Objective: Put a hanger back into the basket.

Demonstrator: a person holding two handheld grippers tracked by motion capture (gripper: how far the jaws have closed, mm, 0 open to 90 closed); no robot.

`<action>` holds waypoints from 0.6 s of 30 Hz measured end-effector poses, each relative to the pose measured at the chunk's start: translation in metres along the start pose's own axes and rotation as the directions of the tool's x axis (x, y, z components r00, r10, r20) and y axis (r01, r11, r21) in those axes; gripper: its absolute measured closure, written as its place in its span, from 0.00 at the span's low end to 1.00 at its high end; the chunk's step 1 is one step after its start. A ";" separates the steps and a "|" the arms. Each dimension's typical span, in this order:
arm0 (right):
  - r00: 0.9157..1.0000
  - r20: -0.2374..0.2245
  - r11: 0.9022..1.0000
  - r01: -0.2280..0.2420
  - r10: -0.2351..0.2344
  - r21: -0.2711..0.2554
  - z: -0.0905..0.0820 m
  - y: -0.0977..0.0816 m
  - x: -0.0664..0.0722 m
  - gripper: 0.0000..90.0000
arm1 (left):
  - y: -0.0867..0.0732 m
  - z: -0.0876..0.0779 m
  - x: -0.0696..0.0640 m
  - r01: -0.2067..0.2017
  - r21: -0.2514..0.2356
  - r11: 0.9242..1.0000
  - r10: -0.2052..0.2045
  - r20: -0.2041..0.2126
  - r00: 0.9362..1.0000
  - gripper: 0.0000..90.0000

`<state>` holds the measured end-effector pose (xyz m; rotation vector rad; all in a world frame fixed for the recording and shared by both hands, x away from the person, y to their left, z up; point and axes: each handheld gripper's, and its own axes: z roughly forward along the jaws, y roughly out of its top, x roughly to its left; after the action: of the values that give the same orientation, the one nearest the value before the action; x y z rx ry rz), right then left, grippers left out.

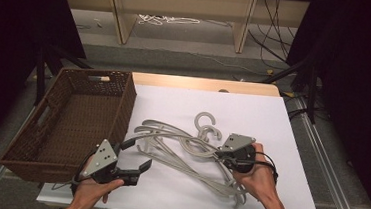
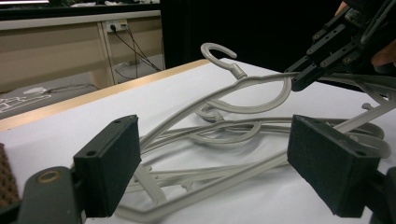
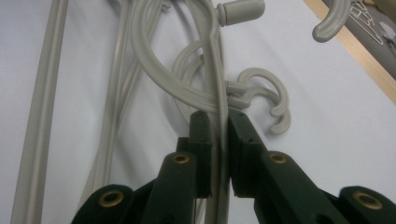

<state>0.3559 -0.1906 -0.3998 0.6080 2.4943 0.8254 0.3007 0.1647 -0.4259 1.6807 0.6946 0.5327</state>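
On the white desk (image 1: 287,192), right of the wicker basket (image 1: 71,125), the hanger pile (image 1: 180,149) runs lengthwise between the hands. The right tongs (image 3: 215,122) are clamped on one hanger's (image 3: 215,60) bar; the left tongs (image 1: 140,170) gape apart, near its other end.

hangers (image 3: 42,116) cut off by frame edge — tangle unclear

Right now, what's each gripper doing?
Left gripper: open, holding nothing.
Right gripper: closed on a grey hanger from the pile.
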 end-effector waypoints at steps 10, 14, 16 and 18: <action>0.999 -0.015 0.999 0.042 -0.042 -0.016 -0.007 0.001 0.006 0.91 | 0.022 0.041 -0.005 -0.079 0.076 0.994 0.076 0.040 0.996 0.17; 0.998 -0.017 0.998 0.054 -0.055 -0.014 -0.010 0.002 0.010 0.91 | 0.030 0.058 -0.008 -0.087 0.137 0.987 0.081 0.052 0.995 0.19; 0.998 -0.015 0.998 0.064 -0.065 -0.020 -0.012 0.002 0.011 0.91 | 0.032 0.065 -0.010 -0.095 0.170 0.981 0.085 0.066 0.994 0.23; 0.997 -0.026 0.997 0.072 -0.073 -0.021 -0.015 0.002 0.013 0.91 | 0.034 0.071 -0.012 -0.097 0.206 0.974 0.085 0.066 0.994 0.23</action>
<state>0.3384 -0.1890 -0.3911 0.4997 2.5128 0.8352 0.3459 0.1011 -0.4076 1.9248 0.6528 0.4869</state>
